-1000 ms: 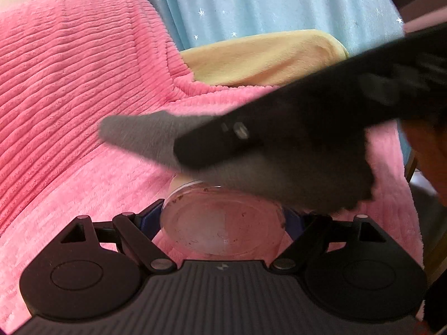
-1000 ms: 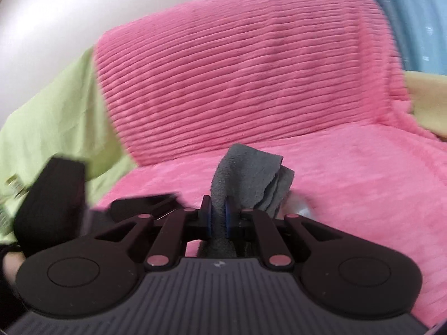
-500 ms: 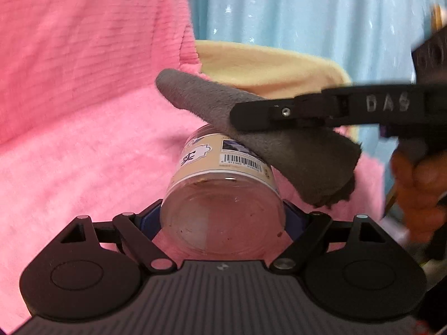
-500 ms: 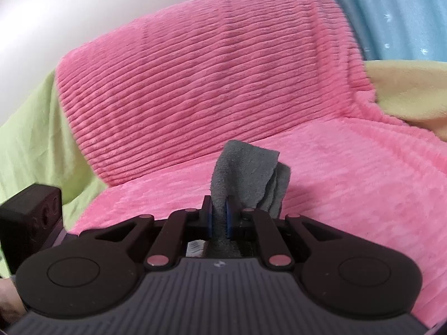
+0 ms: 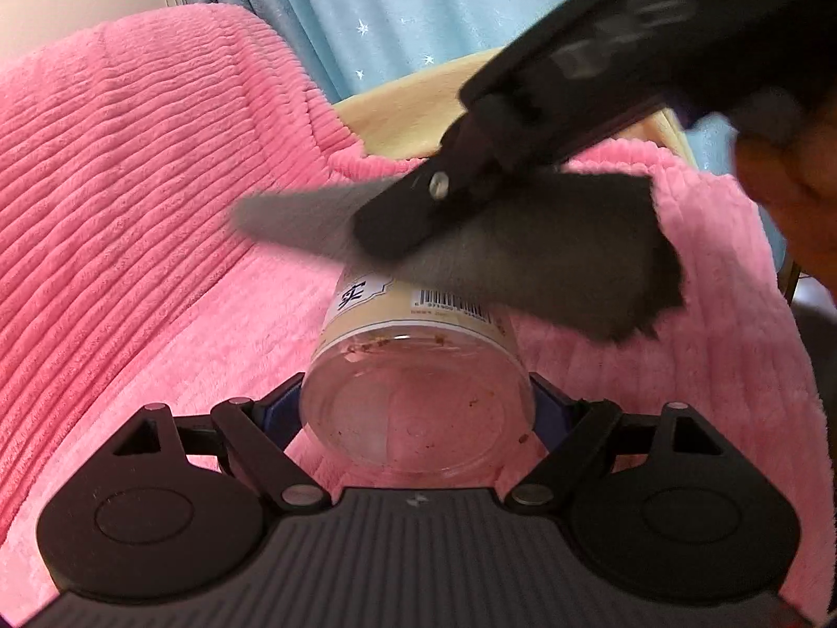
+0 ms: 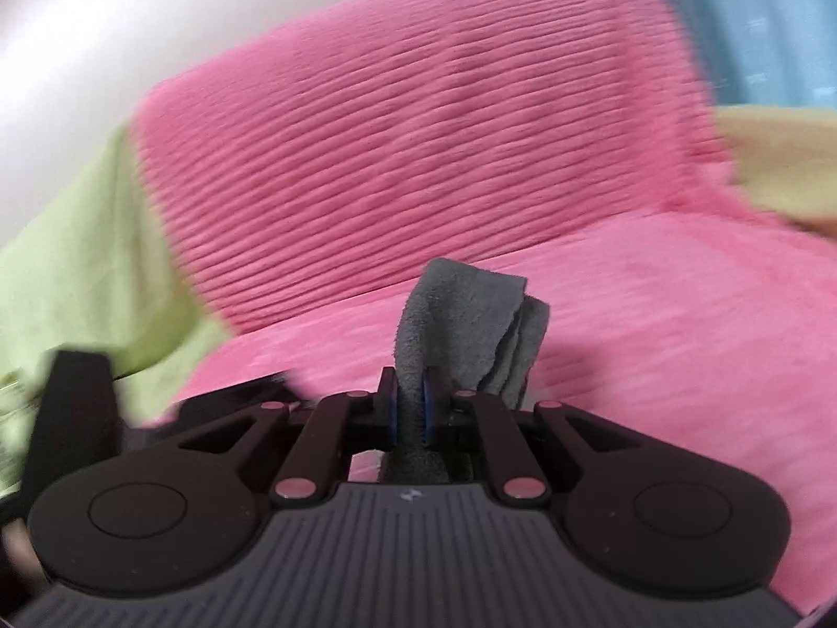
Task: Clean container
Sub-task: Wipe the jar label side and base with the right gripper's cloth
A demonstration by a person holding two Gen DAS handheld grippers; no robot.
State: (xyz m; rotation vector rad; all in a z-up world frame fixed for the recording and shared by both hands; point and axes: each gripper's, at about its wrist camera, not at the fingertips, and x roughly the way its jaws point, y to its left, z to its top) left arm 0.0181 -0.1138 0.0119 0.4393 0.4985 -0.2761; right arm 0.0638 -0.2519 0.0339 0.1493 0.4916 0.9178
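My left gripper (image 5: pixel 417 408) is shut on a clear plastic jar (image 5: pixel 418 366), its base turned toward the camera, with brown crumbs stuck inside and a cream label with a barcode. A folded grey cloth (image 5: pixel 533 256) lies across the jar's upper side, pinched in my right gripper (image 5: pixel 397 230), which reaches in from the upper right. In the right wrist view the same grey cloth (image 6: pixel 465 319) stands up from between the shut pads of the right gripper (image 6: pixel 410 411). The jar itself is hidden there.
A pink ribbed blanket (image 5: pixel 131 209) covers the sofa below and behind the jar. A yellow cushion (image 5: pixel 403 110) and blue star curtain (image 5: pixel 397 5) lie beyond. A green cover (image 6: pixel 68 261) lies left. A person's hand (image 5: pixel 790 172) holds the right gripper.
The right gripper and cloth have swept back and forth over the jar's side: lifted off the label half a second ago, now lower and across it again. The jar stays clamped.
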